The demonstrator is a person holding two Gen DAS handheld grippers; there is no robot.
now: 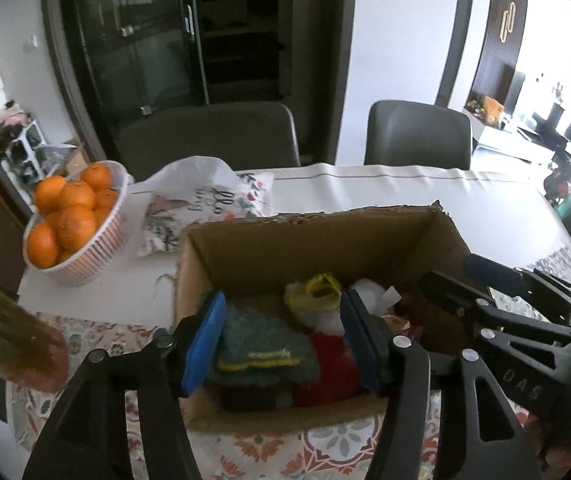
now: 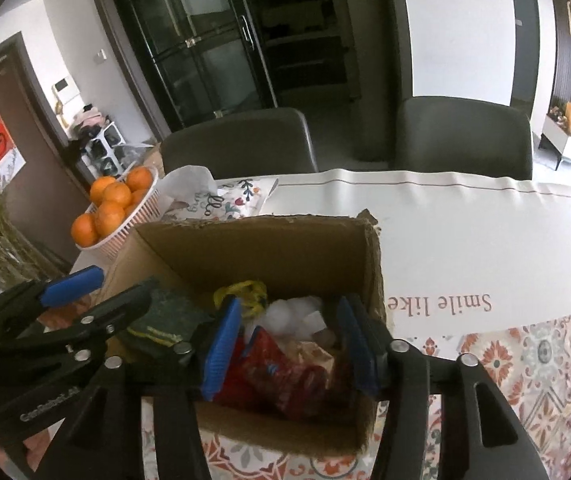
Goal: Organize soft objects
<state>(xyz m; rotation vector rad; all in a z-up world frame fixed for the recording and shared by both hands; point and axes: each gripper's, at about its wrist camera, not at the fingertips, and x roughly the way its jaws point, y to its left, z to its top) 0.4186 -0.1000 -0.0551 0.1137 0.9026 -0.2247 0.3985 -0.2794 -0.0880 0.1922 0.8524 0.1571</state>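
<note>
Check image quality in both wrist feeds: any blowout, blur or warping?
Left wrist: windows at far right blown out, cardboard box contents dim but readable, bowl of oranges slightly soft, heavy fisheye bending at the edges. Right wrist: table runner nearly overexposed, its far edge curved by the lens, black vignette in the corners.

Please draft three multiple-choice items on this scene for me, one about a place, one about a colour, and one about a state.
1. Where does the bowl of oranges stand?
A. inside the cardboard box
B. on the table, left of the cardboard box
C. on a chair

2. What colour are the pads on the hand-held gripper fingers?
A. blue
B. red
C. white

3. How does the left hand-held gripper stand?
A. shut on a cloth
B. open above the box contents
C. out of view

Answers: 1 B, the bowl sits on the table beside the cardboard box. 2 A, the pads look blue in both views. 3 B, its jaws are spread over the green cloth, holding nothing.
</note>
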